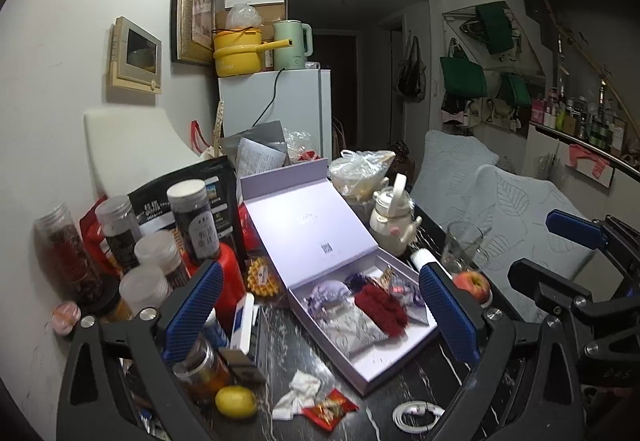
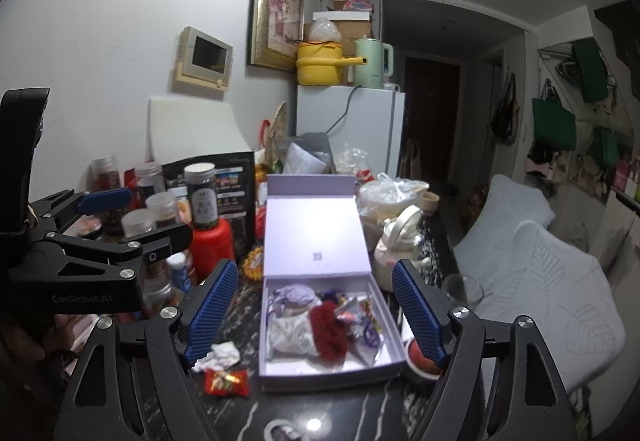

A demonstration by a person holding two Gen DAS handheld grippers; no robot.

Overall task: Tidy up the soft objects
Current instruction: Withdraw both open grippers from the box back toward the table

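A lavender gift box [image 2: 276, 365] lies open on the dark marbled table [image 2: 360, 409], its hinged lid [image 2: 316, 237] thrown back flat toward the far wall, so that box and lid together run lengthwise away from the cameras; in the left wrist view the same box [image 1: 360, 365] sits slanted, its long axis running from lower right up toward upper left. Inside the tray lie the soft things: a dark red fuzzy scrunchie [image 2: 328, 333] stretched along the box's length in the middle, a pale patterned fabric pouch [image 2: 288, 337] to its left, a lilac pouch [image 2: 294, 295] at the far left corner, and a jumble of small wrapped pieces with purple cord [image 2: 366, 321] to the right. Both grippers hang back from the box with nothing between their blue ribbed pads. The left gripper [image 1: 320, 315] stands spread wide, the box showing between its fingers; the right gripper [image 2: 316, 321] is also parted, framing the tray, its pads clear of the box walls. Beside the box are a crumpled tissue [image 2: 220, 355], a red candy wrapper [image 2: 226, 381], a lemon [image 1: 236, 401], an apple [image 1: 472, 283], a cream teapot [image 1: 394, 225] and a cluster of lidded jars [image 1: 120, 233].
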